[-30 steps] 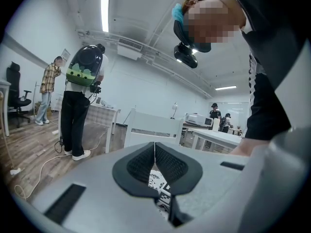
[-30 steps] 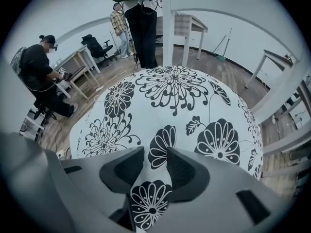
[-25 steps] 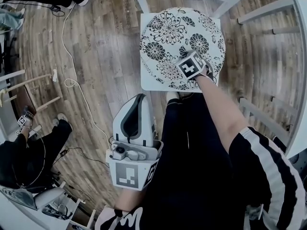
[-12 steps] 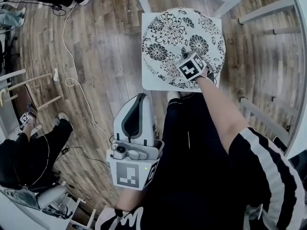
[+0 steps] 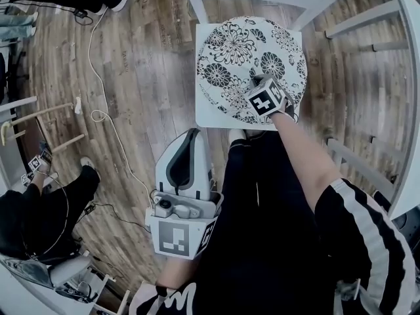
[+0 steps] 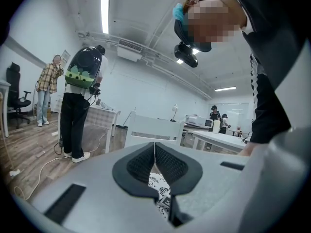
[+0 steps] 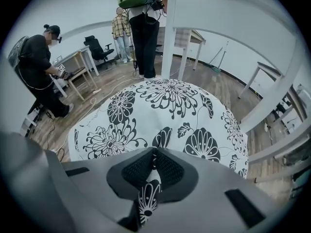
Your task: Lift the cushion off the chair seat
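Pinching the cushion (image 5: 230, 44) by its near edge, the right gripper (image 7: 153, 165) has just clamped shut; the rest spreads toward 11 o'clock. Left gripper (image 5: 189, 136), closed and empty, hangs way back at 7 o'clock.

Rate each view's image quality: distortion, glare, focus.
Head view: the fisheye lens curves the floorboards, the light is even, and the cushion print is sharp. Left gripper view: dark round vignette, and the ceiling light is blown out. Right gripper view: black corners, the white rails are bowed, and the cushion print is crisp.
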Demonstrator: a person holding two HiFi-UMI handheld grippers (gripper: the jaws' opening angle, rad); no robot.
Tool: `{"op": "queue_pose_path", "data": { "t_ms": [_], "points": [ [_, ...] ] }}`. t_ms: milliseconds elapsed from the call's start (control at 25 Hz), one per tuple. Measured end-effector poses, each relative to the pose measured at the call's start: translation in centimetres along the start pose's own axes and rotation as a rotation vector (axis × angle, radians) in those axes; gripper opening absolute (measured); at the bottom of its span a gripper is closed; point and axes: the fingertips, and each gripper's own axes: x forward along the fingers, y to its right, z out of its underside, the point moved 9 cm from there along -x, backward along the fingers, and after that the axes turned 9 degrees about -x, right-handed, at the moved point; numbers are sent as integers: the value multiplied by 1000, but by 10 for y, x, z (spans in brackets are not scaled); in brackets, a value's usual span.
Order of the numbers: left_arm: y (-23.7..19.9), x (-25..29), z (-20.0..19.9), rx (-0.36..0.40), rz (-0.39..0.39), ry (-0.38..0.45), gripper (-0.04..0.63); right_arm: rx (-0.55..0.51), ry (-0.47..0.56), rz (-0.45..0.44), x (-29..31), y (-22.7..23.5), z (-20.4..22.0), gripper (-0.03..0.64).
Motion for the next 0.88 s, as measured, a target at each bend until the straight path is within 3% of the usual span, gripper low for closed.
{"op": "queue_pose_path", "data": {
  "t_ms": [600, 880],
  "points": [
    [9, 9, -17, 28, 45, 16, 8, 77, 129, 38, -51, 14, -11, 31],
    [13, 7, -30, 39, 62, 46, 6, 58, 174, 70, -78, 15, -16, 31]
  ]
}}
